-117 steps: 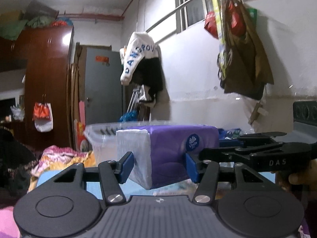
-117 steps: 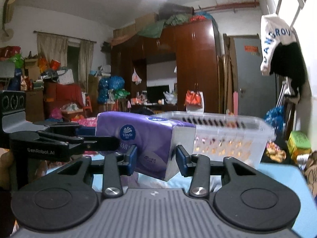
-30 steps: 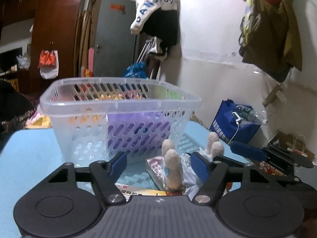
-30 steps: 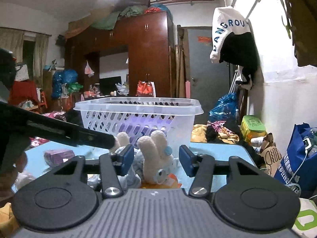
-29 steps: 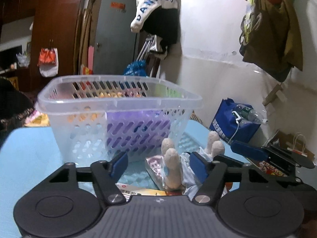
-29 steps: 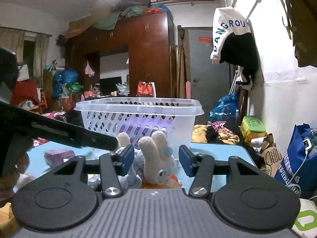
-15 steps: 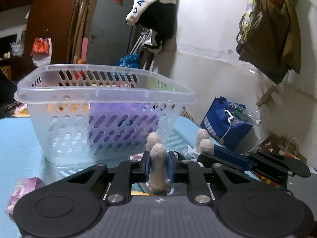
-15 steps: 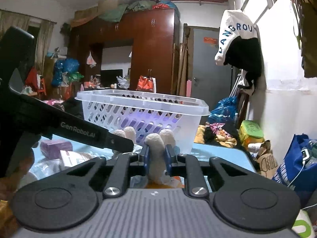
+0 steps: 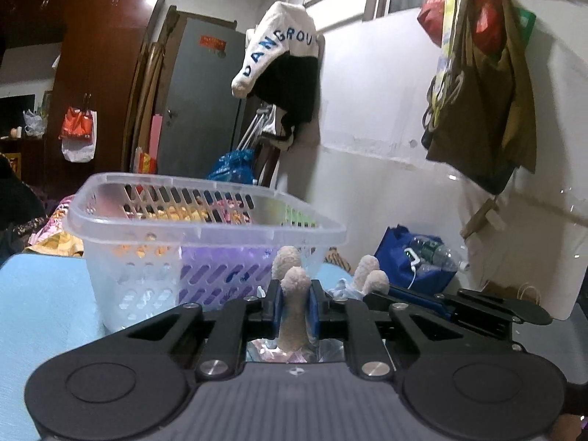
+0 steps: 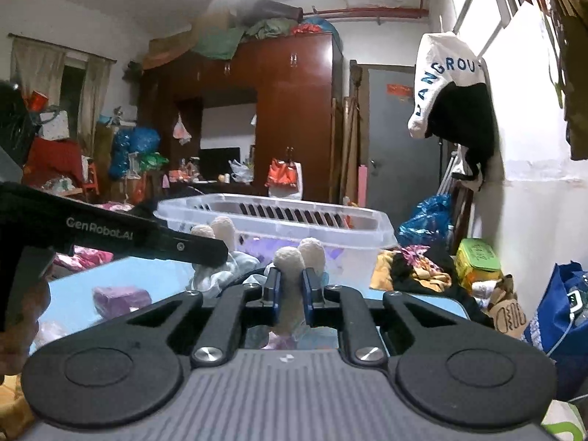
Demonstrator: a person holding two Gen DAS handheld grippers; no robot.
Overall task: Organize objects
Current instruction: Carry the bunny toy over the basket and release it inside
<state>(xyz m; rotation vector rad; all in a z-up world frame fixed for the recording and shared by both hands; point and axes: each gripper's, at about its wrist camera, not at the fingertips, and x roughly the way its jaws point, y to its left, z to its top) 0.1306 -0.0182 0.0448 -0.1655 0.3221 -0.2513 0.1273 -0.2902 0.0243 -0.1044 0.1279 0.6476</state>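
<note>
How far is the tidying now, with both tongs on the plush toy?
Done: the purple tissue pack lies inside the basket. In hand: the left tongs and the right tongs are each shut on a limb of the plush toy, which is not yet in the basket. Left: the toy, a small purple pack on the table, and some wrappers under the toy.

A cream plush toy (image 9: 293,308) is held upright by two limbs before a clear slotted basket (image 9: 205,228) containing a purple pack (image 9: 224,268).
</note>
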